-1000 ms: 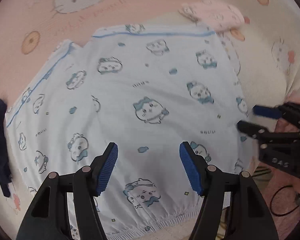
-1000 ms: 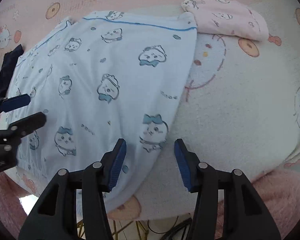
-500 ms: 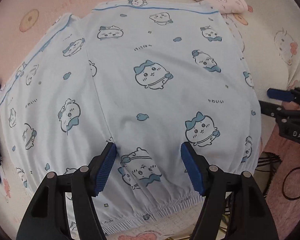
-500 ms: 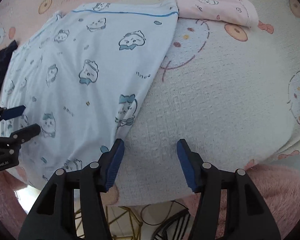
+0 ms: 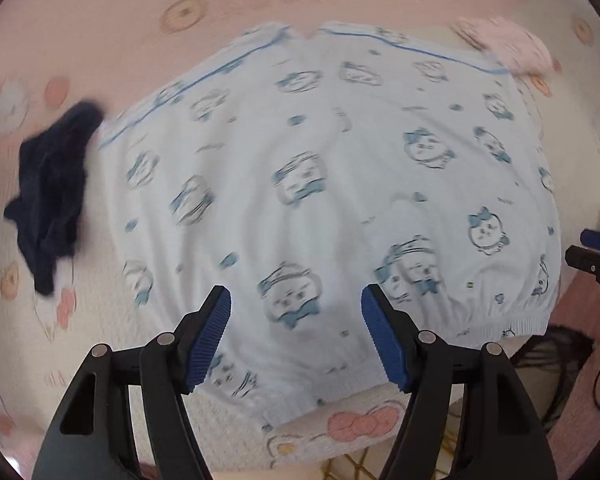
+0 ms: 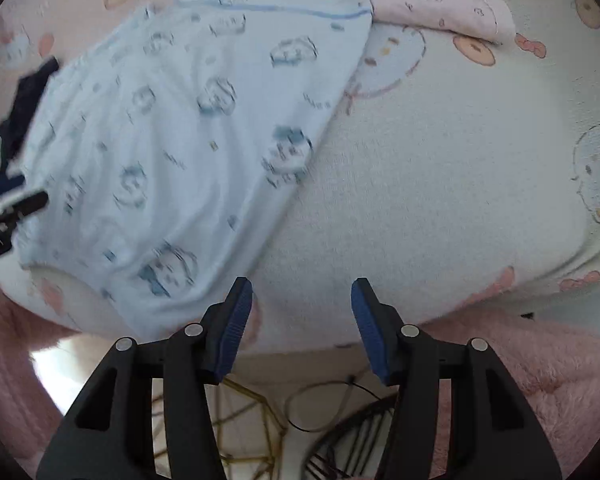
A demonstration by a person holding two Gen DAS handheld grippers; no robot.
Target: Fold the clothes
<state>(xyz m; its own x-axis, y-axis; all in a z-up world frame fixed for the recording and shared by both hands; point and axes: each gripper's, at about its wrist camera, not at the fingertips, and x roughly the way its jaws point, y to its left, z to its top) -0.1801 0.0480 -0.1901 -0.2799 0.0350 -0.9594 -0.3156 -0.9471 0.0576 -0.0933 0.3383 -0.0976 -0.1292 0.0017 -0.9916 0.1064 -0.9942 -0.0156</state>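
Pale blue cartoon-print shorts (image 5: 320, 200): spread flat on a table under a pink-and-cream character-print blanket (image 6: 440, 184), elastic waistband at the near edge, blue-piped leg hems at the far side. Left claw (image 5: 296, 336): wide open, empty, poised above the waistband; right claw (image 6: 302, 320): wide open, empty, over bare blanket just right of the shorts' edge. Also present: folded pink garment (image 6: 436, 4) touching the shorts' far right corner; crumpled dark navy garment (image 5: 52, 184) against their left edge.
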